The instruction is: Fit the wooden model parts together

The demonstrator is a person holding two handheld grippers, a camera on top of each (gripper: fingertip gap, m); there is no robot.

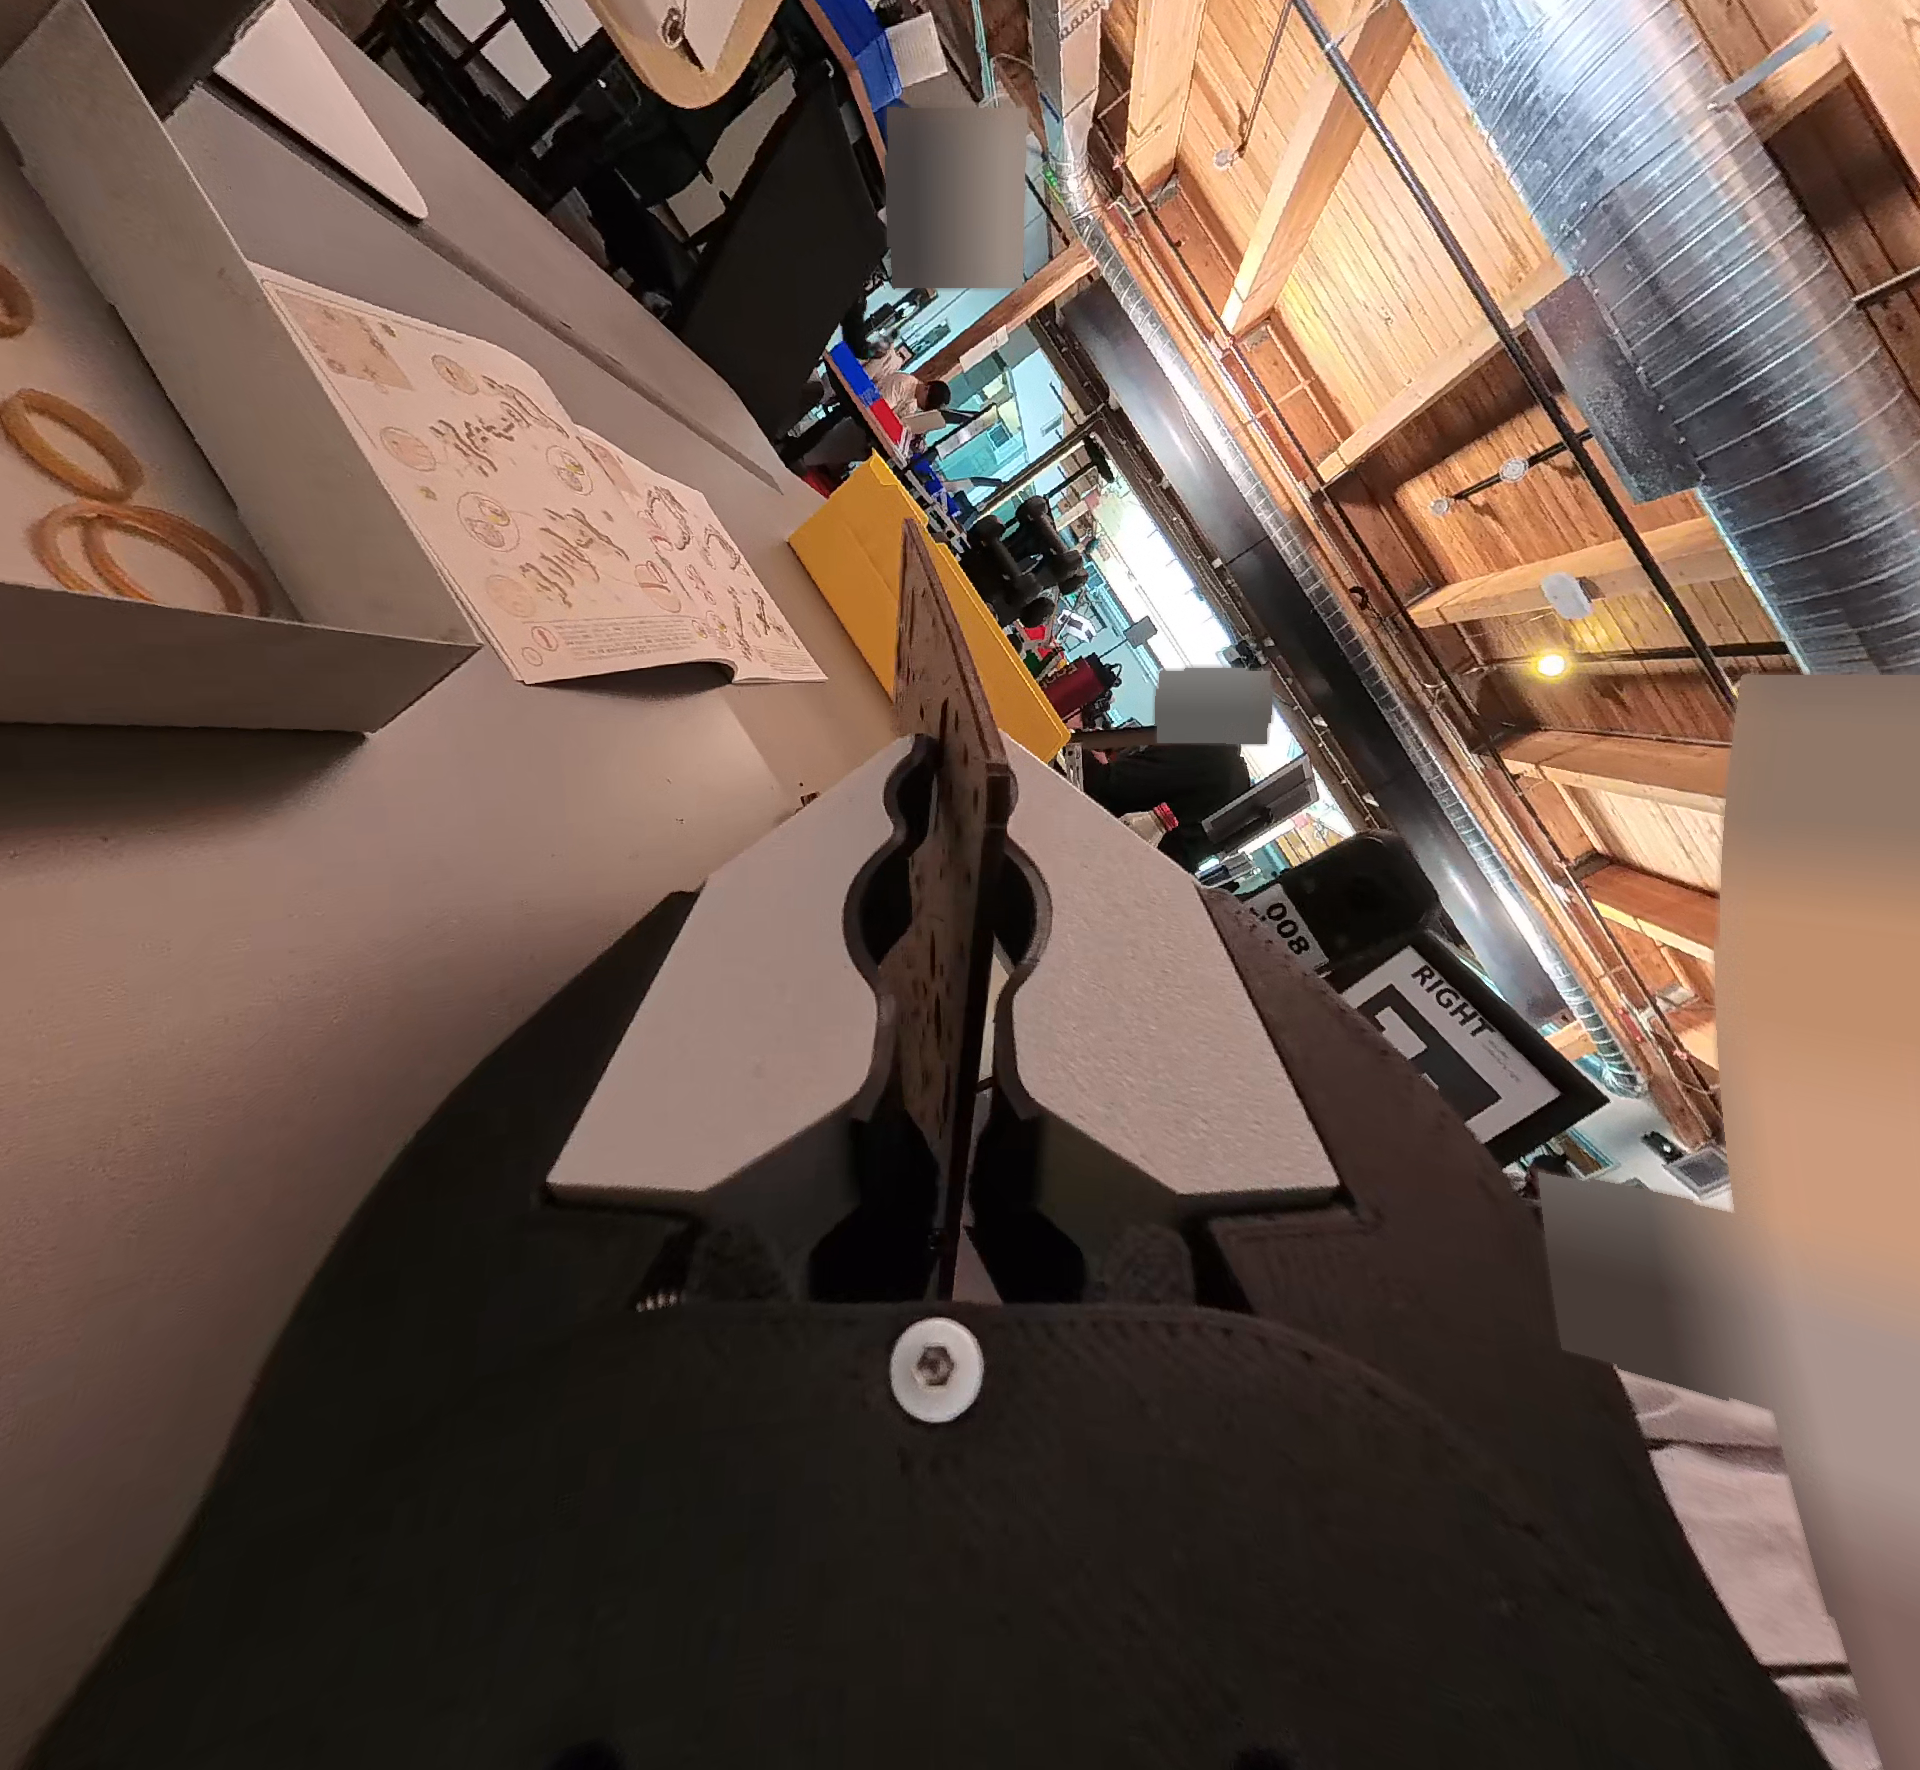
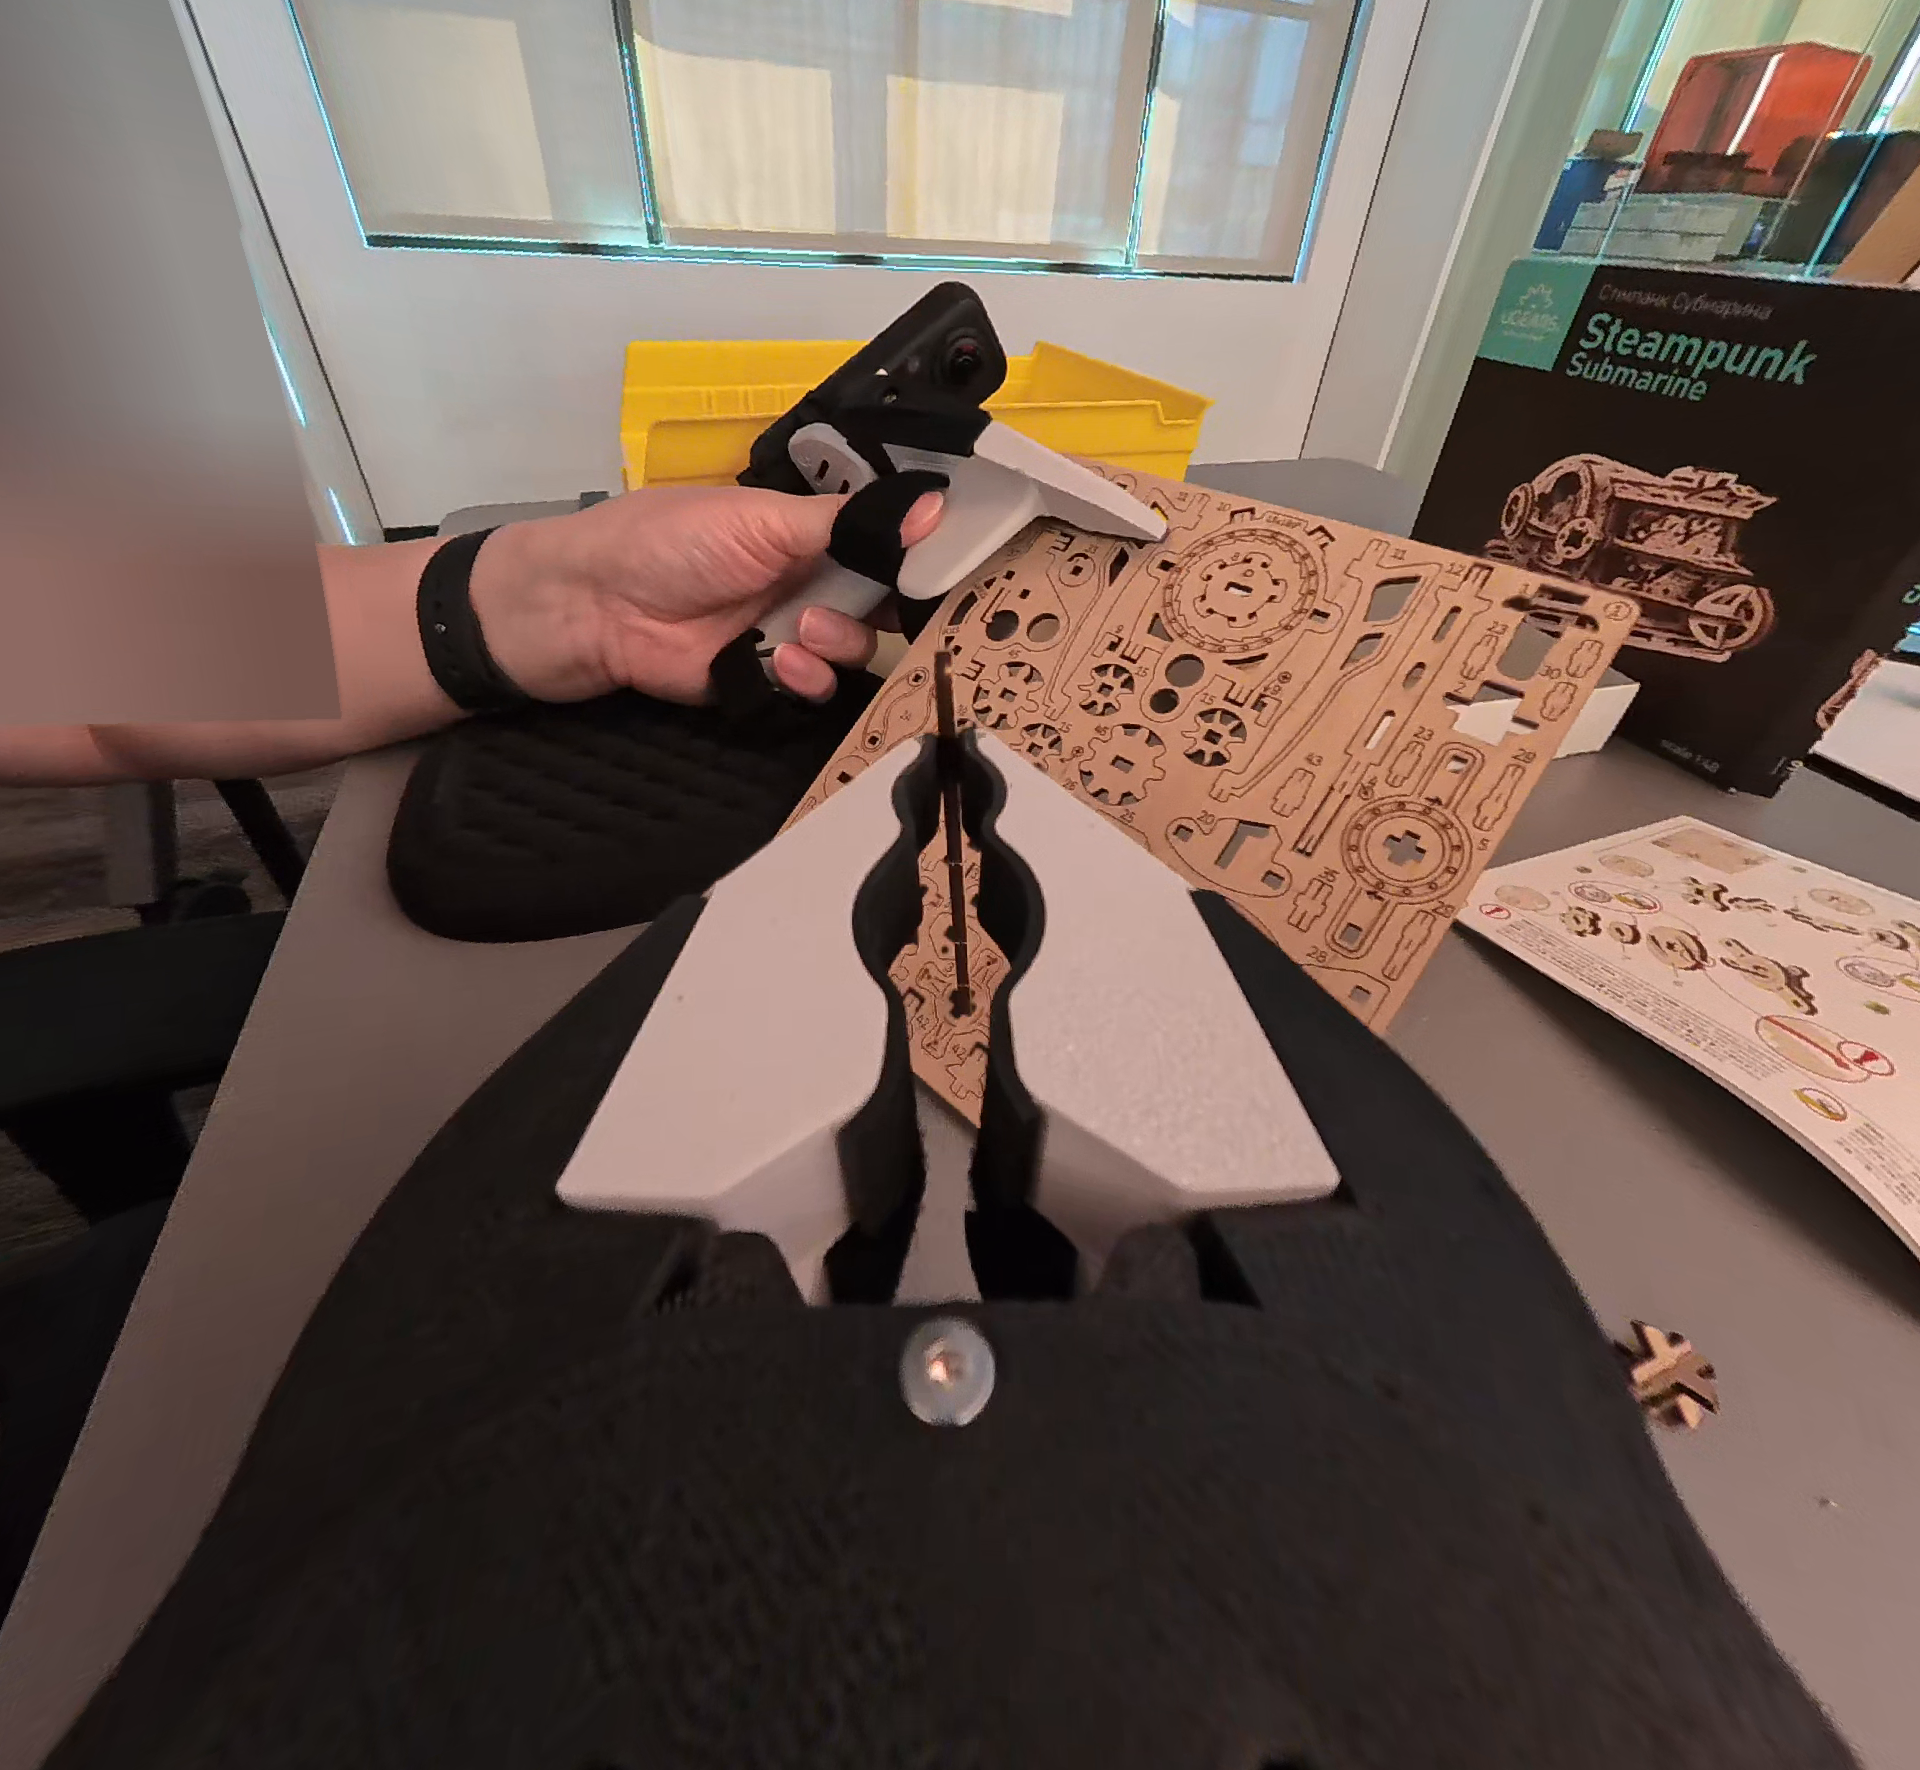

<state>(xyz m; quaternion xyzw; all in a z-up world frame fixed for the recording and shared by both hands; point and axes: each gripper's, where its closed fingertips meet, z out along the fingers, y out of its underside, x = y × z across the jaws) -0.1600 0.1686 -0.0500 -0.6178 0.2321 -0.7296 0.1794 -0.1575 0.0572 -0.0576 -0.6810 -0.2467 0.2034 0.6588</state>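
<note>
While left gripper (image 1: 951,764) clamps wooden sheet (image 2: 1299,712), right gripper (image 2: 948,754) pinches thin wooden part (image 2: 943,692).

Grey table (image 2: 1558,1201): instruction booklet (image 2: 1714,982), kit box (image 2: 1683,515), black pad (image 2: 592,827), small wooden gear (image 2: 1671,1390).

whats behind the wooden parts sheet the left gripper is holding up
Behind the wooden parts sheet stands the black model kit box, with a yellow bin farther left. The box's lower left corner and the table just behind the sheet are covered.
</note>
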